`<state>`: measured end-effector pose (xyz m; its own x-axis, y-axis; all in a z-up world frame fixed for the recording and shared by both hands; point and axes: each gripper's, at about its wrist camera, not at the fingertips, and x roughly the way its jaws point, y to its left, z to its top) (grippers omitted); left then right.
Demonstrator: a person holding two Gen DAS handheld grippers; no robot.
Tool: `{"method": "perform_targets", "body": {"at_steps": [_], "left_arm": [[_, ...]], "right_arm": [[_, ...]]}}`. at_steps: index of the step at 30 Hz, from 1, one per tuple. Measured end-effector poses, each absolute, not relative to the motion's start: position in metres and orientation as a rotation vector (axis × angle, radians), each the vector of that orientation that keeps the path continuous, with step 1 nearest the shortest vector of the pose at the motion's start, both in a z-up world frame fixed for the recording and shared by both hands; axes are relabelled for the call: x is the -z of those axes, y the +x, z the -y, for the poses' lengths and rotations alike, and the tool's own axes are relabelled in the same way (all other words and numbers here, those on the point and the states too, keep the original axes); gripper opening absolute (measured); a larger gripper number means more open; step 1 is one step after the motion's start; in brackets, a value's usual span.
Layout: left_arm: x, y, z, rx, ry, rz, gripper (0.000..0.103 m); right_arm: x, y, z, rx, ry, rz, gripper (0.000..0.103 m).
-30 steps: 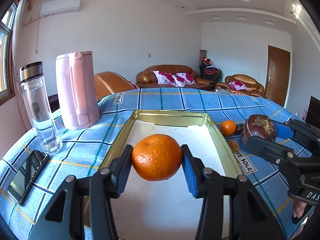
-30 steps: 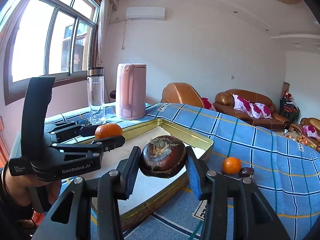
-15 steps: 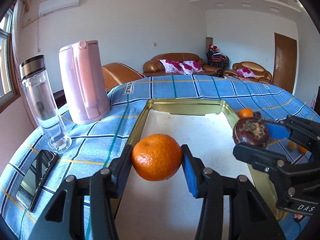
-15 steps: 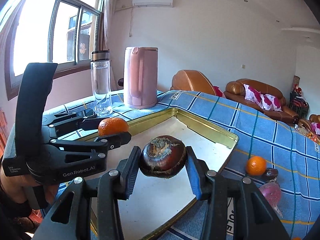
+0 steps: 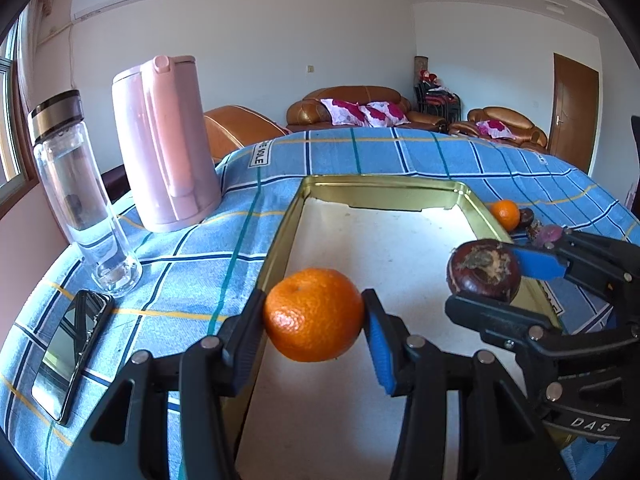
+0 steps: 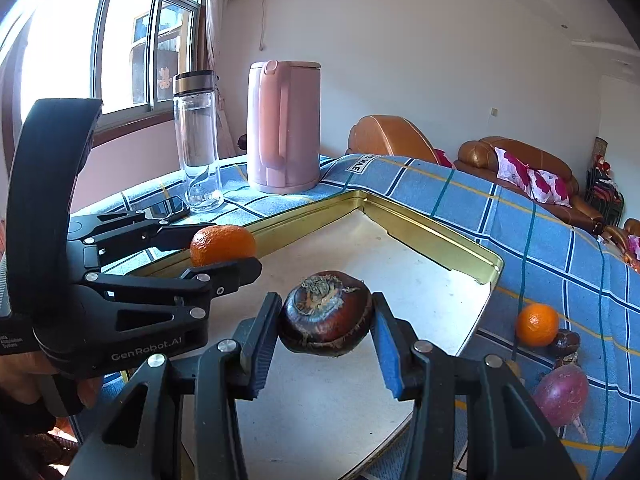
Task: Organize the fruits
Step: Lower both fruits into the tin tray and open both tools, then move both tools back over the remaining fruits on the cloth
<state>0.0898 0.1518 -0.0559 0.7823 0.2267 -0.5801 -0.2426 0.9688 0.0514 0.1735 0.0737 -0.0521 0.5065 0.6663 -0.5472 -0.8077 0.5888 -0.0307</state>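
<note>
Left wrist view: our left gripper clamped on mandarin orange, held above near-left edge of gold tray. Our right gripper at right, clamped on dark brown water chestnut above tray's right rim. Second mandarin on blue plaid tablecloth beyond tray. Pink kettle, glass bottle, phone at left.

Right wrist view: we see chestnut pinched between right gripper's pads, above tray's white floor. Left gripper with orange at left. Loose mandarin and purple fruit on cloth at right.
</note>
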Motion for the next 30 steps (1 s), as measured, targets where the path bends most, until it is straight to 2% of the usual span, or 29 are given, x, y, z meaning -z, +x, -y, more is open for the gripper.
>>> {"method": "perform_targets", "body": {"at_steps": [10,12,13,14,15,17,19,23,25,30], "left_arm": [[0.056,0.089,-0.157,-0.252,-0.023,-0.621,0.053],[0.056,0.087,-0.158,-0.269,-0.022,-0.615,0.058],[0.054,0.085,-0.160,-0.269,-0.031,-0.605,0.067],[0.053,0.082,-0.161,-0.288,-0.037,-0.595,0.070],[0.051,0.078,-0.164,-0.291,-0.048,-0.580,0.078],[0.049,0.072,-0.166,-0.290,-0.063,-0.560,0.089],[0.046,0.066,-0.165,-0.299,-0.059,-0.536,0.096],[0.040,0.054,-0.162,-0.289,-0.061,-0.497,0.096],[0.034,0.046,-0.161,-0.289,-0.071,-0.469,0.100],[0.019,0.032,-0.151,-0.264,-0.118,-0.393,0.103]], "right_arm": [[0.063,0.180,-0.090,-0.929,-0.339,-0.606,0.047],[0.065,0.178,-0.094,-0.922,-0.362,-0.614,0.057],[0.065,0.177,-0.094,-0.915,-0.369,-0.608,0.062],[0.064,0.175,-0.094,-0.918,-0.370,-0.601,0.074],[0.063,0.174,-0.094,-0.922,-0.369,-0.594,0.082],[0.062,0.170,-0.096,-0.945,-0.374,-0.587,0.087],[0.062,0.164,-0.100,-0.969,-0.389,-0.578,0.087],[0.060,0.152,-0.104,-0.935,-0.434,-0.530,0.087],[0.057,0.146,-0.097,-0.898,-0.447,-0.502,0.087],[0.037,0.137,-0.051,-0.799,-0.406,-0.424,0.087]]}}
